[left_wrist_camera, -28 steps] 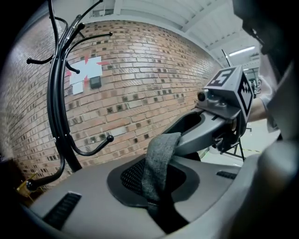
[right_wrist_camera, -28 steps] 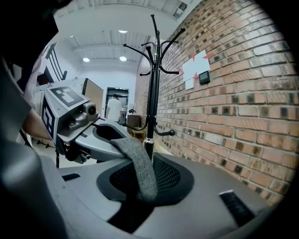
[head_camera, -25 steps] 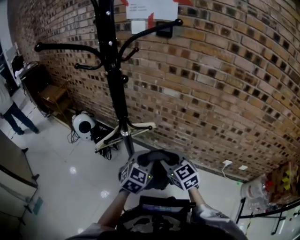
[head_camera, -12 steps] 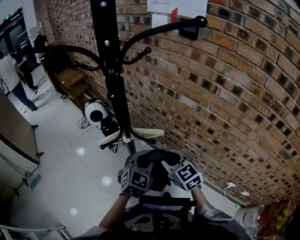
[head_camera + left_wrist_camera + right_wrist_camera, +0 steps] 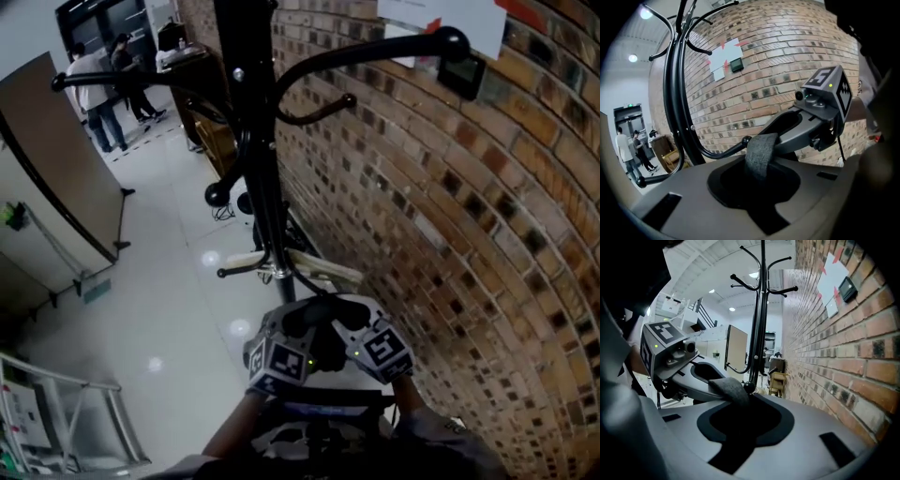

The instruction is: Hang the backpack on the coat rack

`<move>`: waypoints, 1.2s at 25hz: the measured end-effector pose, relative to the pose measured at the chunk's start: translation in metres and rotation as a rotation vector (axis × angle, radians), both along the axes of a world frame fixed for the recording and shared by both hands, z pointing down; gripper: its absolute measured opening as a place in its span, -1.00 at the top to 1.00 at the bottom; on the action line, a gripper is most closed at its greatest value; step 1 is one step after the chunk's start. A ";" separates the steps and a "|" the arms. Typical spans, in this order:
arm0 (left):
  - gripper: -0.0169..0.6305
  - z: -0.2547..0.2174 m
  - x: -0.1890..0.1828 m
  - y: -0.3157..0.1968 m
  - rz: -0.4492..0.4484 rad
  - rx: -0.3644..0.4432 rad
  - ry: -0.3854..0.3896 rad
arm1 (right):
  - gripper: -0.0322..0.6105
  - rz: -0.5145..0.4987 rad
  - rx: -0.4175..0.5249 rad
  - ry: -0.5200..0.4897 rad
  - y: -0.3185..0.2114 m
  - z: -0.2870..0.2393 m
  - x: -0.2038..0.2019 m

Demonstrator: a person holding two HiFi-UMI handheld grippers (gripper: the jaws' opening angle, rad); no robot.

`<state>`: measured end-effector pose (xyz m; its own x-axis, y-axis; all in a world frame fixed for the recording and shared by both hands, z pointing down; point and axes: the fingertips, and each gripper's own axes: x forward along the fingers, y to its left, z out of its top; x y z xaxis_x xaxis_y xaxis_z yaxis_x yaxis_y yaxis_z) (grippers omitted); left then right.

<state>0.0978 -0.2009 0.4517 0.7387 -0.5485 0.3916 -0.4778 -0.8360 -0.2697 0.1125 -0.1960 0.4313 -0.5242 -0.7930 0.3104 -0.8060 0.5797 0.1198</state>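
Observation:
The black coat rack (image 5: 258,141) stands just ahead of me beside the brick wall, its curved hooks (image 5: 441,42) spreading above. Both grippers sit close together at the bottom of the head view. My left gripper (image 5: 298,328) and my right gripper (image 5: 345,323) face each other, each shut on the backpack's grey webbing handle (image 5: 322,314). That handle (image 5: 759,152) runs into the left jaws in the left gripper view. In the right gripper view the same strap (image 5: 729,389) enters the right jaws. The dark backpack (image 5: 319,436) hangs below them, mostly hidden.
The brick wall (image 5: 450,216) runs along the right, with a white sheet (image 5: 450,19) and a small black box (image 5: 461,75) fixed on it. A brown board (image 5: 56,169) stands at the left. People (image 5: 94,94) are far off, and a metal frame (image 5: 66,412) sits at lower left.
The rack has come nearer and the view has swung left along the wall. Both grippers travelled with the handle toward the pole, and their grip looks the same.

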 end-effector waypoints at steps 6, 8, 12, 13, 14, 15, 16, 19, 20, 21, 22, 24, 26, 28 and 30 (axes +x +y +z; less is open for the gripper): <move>0.76 -0.011 0.005 -0.013 -0.095 0.001 0.002 | 0.60 -0.089 0.000 -0.015 -0.012 -0.010 0.006; 0.76 -0.009 0.005 -0.014 -0.118 -0.012 0.000 | 0.60 -0.127 -0.002 -0.010 -0.013 -0.008 0.005; 0.76 -0.007 0.004 -0.014 -0.150 -0.024 -0.009 | 0.60 -0.213 -0.013 0.005 -0.014 -0.006 0.004; 0.76 -0.009 0.004 -0.016 -0.154 -0.024 -0.013 | 0.60 -0.242 -0.015 0.022 -0.015 -0.007 0.004; 0.76 -0.011 0.006 -0.018 -0.158 -0.024 -0.016 | 0.60 -0.276 -0.018 0.045 -0.017 -0.008 0.005; 0.76 -0.012 0.007 -0.019 -0.161 -0.026 -0.018 | 0.60 -0.313 -0.023 0.070 -0.017 -0.008 0.006; 0.76 -0.012 0.009 -0.020 -0.165 -0.030 -0.019 | 0.60 -0.353 -0.030 0.094 -0.018 -0.008 0.006; 0.75 -0.010 0.011 -0.021 -0.180 -0.048 -0.016 | 0.60 -0.465 -0.053 0.142 -0.019 -0.007 0.007; 0.75 -0.008 0.012 -0.021 -0.185 -0.056 -0.015 | 0.60 -0.505 -0.057 0.153 -0.019 -0.006 0.007; 0.75 -0.007 0.012 -0.021 -0.191 -0.063 -0.017 | 0.60 -0.541 -0.061 0.162 -0.019 -0.005 0.006; 0.75 -0.006 0.012 -0.022 -0.195 -0.070 -0.019 | 0.60 -0.569 -0.068 0.170 -0.019 -0.004 0.006; 0.75 -0.003 0.011 -0.024 -0.201 -0.088 -0.026 | 0.60 -0.610 -0.083 0.192 -0.020 -0.003 0.005; 0.75 -0.002 0.012 -0.027 -0.205 -0.104 -0.039 | 0.60 -0.646 -0.093 0.224 -0.022 0.000 0.006; 0.75 -0.003 0.014 -0.030 -0.210 -0.115 -0.052 | 0.60 -0.678 -0.101 0.251 -0.025 0.002 0.008; 0.74 -0.003 0.015 -0.033 -0.212 -0.123 -0.061 | 0.60 -0.699 -0.106 0.266 -0.030 0.004 0.010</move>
